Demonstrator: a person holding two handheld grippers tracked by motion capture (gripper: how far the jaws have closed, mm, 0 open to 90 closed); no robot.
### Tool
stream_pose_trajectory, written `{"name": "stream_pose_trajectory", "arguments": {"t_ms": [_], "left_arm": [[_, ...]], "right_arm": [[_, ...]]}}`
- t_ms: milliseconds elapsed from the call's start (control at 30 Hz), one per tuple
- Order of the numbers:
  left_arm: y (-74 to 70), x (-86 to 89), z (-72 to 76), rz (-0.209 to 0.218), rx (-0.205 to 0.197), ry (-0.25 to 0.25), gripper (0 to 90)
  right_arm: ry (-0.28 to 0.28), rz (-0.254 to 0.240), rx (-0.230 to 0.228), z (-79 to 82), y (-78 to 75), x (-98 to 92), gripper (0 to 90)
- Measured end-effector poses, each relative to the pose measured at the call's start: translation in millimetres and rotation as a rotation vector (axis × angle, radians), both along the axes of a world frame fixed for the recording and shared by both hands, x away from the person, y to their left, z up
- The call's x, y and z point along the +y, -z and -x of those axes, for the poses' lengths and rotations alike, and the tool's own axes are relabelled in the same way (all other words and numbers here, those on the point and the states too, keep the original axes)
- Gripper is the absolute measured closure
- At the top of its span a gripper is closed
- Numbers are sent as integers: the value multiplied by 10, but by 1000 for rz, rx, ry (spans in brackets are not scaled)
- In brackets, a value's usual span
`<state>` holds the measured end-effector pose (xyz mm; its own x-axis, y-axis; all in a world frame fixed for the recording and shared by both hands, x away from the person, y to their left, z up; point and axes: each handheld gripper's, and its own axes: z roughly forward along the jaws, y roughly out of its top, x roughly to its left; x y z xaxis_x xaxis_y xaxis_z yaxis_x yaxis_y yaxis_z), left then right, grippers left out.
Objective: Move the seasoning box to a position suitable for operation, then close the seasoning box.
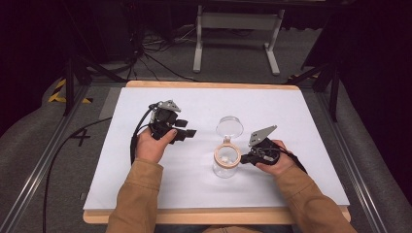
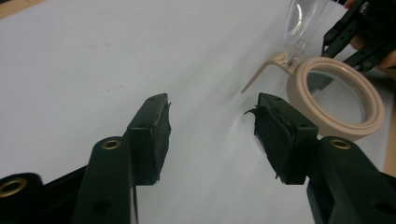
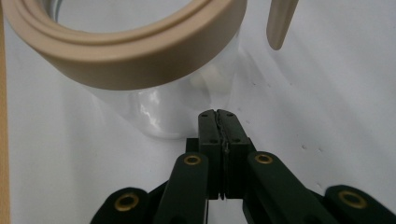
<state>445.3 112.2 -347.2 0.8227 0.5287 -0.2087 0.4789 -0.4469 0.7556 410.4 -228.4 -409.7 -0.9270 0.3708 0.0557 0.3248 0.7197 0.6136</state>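
A clear glass jar (image 1: 227, 167) with a beige rim ring (image 1: 217, 156) stands near the middle of the white table top (image 1: 160, 189). Its clear lid (image 1: 229, 127) is swung open behind it on a hinge. A small white piece (image 1: 223, 159) lies inside. My right gripper (image 1: 244, 158) is shut, its tips (image 3: 218, 114) just beside the jar's glass wall (image 3: 159, 116) under the rim (image 3: 140, 56), with nothing between the jaws. My left gripper (image 1: 187, 132) hovers open to the left of the jar. In the left gripper view its fingers (image 2: 152, 126) are spread over bare table, with the rim (image 2: 373, 109) farther right.
A beige clasp tab (image 3: 280, 23) sticks out from the jar's rim. The table has a wooden border (image 1: 209, 85). Beyond its far edge are floor cables (image 1: 155, 53) and a white metal stand (image 1: 238, 24). Black cables trail from the left gripper (image 1: 132, 143).
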Motion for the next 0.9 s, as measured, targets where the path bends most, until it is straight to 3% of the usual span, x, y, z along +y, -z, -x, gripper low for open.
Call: {"name": "stream_pose_trajectory", "arguments": {"t_ms": [233,567,667,900], "left_arm": [[-13,-57,-3,-5,-9,32,532],[-85,-148,-28,40,-43,62,810],[-98,-200,-51,83,-53,61,853],[-105,-356,-89,114,-90,32,849]], "right_arm": [[23,-10,8,13,-35,-29,889],[78,-124,-43,133,-396,-228,896],[82,-167,-66,226,-523,-240,896],[60,-233,-73,342,-632,-113,897]]}}
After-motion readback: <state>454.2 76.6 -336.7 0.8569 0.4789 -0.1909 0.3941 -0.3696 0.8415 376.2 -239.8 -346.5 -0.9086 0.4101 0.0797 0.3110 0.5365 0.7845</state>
